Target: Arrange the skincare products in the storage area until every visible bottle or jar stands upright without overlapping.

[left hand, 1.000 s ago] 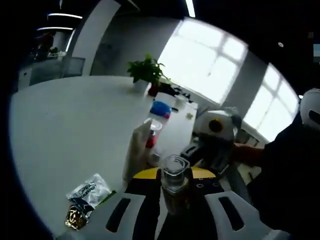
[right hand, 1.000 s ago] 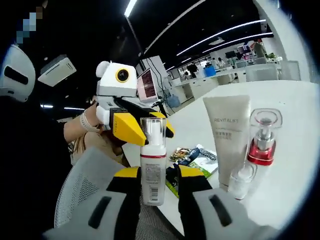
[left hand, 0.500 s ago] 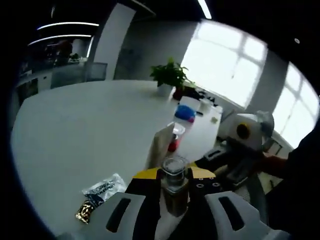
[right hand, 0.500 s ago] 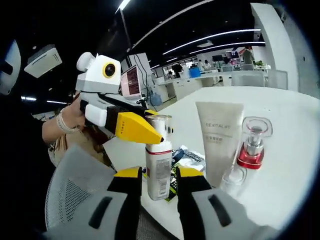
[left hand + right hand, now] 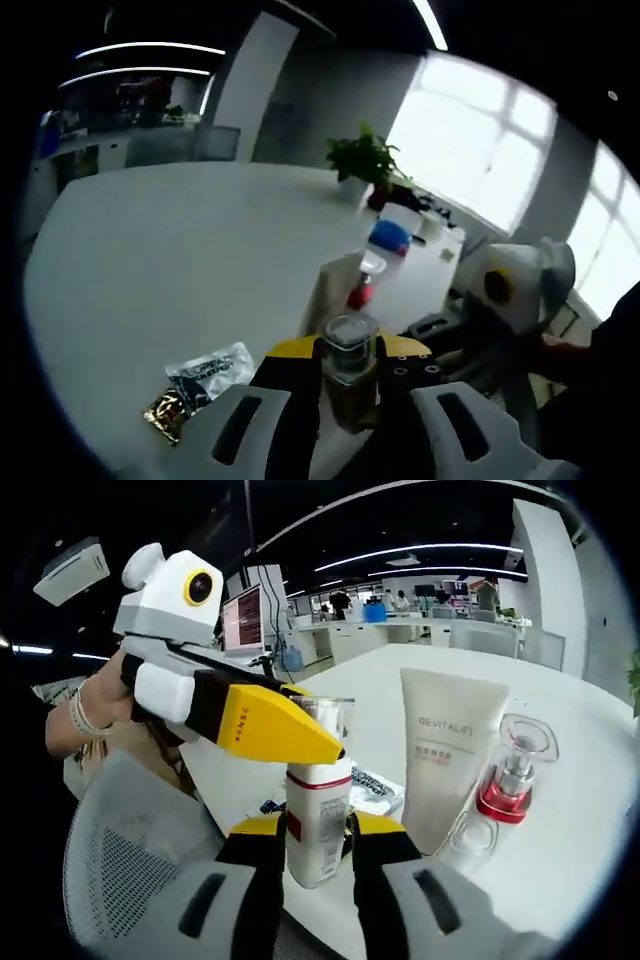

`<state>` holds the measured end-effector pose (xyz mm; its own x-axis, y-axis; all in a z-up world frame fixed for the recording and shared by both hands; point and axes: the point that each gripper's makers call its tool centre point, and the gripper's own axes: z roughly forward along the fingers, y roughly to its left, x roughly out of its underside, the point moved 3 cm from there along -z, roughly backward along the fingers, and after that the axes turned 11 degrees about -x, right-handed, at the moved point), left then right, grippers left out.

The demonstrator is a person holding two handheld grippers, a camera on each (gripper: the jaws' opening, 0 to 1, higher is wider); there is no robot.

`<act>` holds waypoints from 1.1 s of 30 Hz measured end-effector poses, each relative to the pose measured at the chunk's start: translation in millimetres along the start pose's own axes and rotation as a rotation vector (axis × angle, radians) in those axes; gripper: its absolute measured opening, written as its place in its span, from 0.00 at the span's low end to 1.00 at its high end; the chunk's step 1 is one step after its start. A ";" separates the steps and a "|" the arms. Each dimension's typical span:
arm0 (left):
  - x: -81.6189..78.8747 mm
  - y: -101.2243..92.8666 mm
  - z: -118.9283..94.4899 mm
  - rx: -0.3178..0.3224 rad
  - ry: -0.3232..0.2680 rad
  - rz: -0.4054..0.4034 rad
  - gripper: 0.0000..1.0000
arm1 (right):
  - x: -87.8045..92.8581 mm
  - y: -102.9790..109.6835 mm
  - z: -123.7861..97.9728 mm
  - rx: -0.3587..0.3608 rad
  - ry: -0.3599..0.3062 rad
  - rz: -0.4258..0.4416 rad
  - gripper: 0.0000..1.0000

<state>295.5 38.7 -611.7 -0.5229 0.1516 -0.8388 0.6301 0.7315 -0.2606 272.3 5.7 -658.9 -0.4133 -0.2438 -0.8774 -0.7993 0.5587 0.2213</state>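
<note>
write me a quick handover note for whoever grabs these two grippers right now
Left gripper: shut on a small clear-capped bottle, held above the table edge.
Right gripper: shut on a white pump bottle with a red band, at the near table edge.
Standing upright on the white table: white tube, red-collared pump bottle.
Sachets lie flat nearby.
Left to do: stand both held bottles upright beside the others, not overlapping.

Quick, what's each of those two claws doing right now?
Left gripper: shut on a small clear-capped bottle.
Right gripper: shut on a white bottle with a red band.
</note>
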 end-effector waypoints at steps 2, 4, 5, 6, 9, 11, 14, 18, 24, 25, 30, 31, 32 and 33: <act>0.3 -0.3 0.2 -0.005 0.000 -0.008 0.18 | 0.5 0.1 -0.1 -0.004 0.003 0.006 0.23; -0.4 0.1 0.0 -0.009 -0.005 -0.015 0.18 | -0.3 -0.9 -0.9 -0.002 0.000 0.006 0.23; -1.0 0.4 -0.2 -0.010 -0.011 -0.017 0.18 | -0.8 -1.7 -1.3 -0.002 0.000 0.007 0.23; -1.3 0.0 -0.3 -0.006 -0.013 -0.019 0.18 | -1.3 -2.3 -2.0 -0.004 0.000 0.008 0.22; -1.7 -2.9 -1.6 0.041 -0.022 0.042 0.19 | -1.1 -2.4 -4.3 -0.030 0.007 0.003 0.21; -1.4 -7.4 -3.5 0.090 -0.029 0.089 0.19 | -1.3 -2.6 -6.7 -0.049 0.010 -0.006 0.20; -3.3 -6.6 -4.2 0.088 -0.041 0.106 0.19 | -1.4 1.2 -9.0 -0.089 0.001 -0.014 0.17; -6.3 -10.1 -6.9 0.136 -0.056 0.149 0.19 | -3.2 1.7 -12.0 -0.105 -0.011 -0.038 0.17; -8.8 -15.4 -15.6 0.249 -0.055 0.195 0.19 | -6.1 6.7 -19.1 -0.203 -0.041 -0.066 0.17; -9.6 -14.7 -16.3 0.252 -0.054 0.191 0.19 | -6.3 6.2 -20.7 -0.203 -0.044 -0.063 0.17; -11.0 -19.6 -22.3 0.327 -0.051 0.226 0.19 | -7.0 12.1 -26.1 -0.280 -0.045 -0.075 0.17; -10.9 -20.4 -22.5 0.334 -0.049 0.235 0.19 | -6.9 13.1 -27.0 -0.293 -0.044 -0.074 0.17; -11.2 -22.5 -23.9 0.356 -0.054 0.255 0.19 | -6.9 15.3 -27.6 -0.313 -0.045 -0.078 0.17; -11.0 -24.3 -24.6 0.370 -0.053 0.255 0.19 | -7.7 16.7 -28.8 -0.326 -0.054 -0.074 0.17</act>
<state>271.9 35.6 -584.4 -0.3000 0.2553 -0.9191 0.9031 0.3865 -0.1874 249.6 -5.9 -636.1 -0.3320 -0.2274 -0.9154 -0.9275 0.2555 0.2729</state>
